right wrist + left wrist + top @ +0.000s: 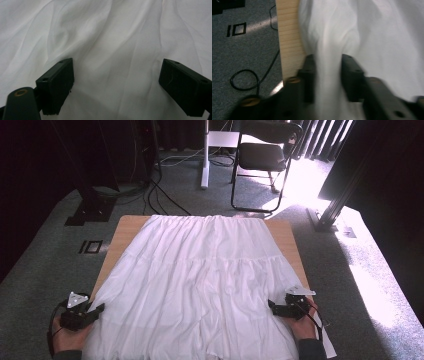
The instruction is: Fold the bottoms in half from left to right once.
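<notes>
White pleated skirt (200, 280) spread flat across wooden desk (129, 227), covering most of it, softly wrinkled, gathered band at far edge, hem hanging over near edge.

- One white garment (200, 285), spread over the table.
- One wooden table (129, 227).
- Two claws: the left claw (97, 310) and the right claw (272, 305), one at each side edge of the cloth.
- One black folding chair (262, 157) on the carpet beyond the table.
- One white stand leg (204, 155) beside the chair.
</notes>
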Demonstrator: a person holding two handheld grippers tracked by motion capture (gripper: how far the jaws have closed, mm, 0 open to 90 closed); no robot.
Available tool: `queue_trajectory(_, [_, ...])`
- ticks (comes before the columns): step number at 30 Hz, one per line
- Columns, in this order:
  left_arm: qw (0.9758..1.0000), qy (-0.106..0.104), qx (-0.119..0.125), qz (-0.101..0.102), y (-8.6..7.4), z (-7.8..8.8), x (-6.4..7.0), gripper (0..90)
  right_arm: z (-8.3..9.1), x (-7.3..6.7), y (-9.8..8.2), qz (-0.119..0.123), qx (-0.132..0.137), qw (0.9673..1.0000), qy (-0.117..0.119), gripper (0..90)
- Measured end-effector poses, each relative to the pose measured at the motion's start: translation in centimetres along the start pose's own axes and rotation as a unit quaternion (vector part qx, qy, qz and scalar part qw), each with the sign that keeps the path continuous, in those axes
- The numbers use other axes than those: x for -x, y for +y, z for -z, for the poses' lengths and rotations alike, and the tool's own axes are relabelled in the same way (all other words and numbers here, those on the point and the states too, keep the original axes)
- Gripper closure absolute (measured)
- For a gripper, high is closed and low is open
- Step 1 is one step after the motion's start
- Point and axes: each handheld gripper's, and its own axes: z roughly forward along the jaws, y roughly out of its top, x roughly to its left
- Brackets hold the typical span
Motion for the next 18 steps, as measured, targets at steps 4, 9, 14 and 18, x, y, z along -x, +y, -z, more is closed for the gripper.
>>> queue_trajectory(4, [0.9977, 0.058, -0.015, -0.031, 0.0, 0.3, 0.1, 88.1, 0.1, 0.0, -0.1, -0.001, 0.002, 1.0, -0.001, 13.6])
queue_trajectory(9, [0.9942, 0.099, -0.02, -0.037, -0.3, 1.0, -1.3, 89.1, 0.2, -0.2, -0.2, -0.003, 0.003, 1.0, -0.003, 14.5])
queue_trajectory(14, [0.9896, 0.142, -0.006, -0.023, 0.1, 2.7, -3.5, 89.4, 0.4, -0.4, -0.4, -0.003, 0.003, 1.0, -0.003, 14.6])
queue_trajectory(18, [0.9827, 0.185, 0.0, 0.003, 0.9, 4.2, -5.9, 89.5, 0.5, -0.6, -0.4, -0.005, 0.003, 1.0, -0.004, 14.6])
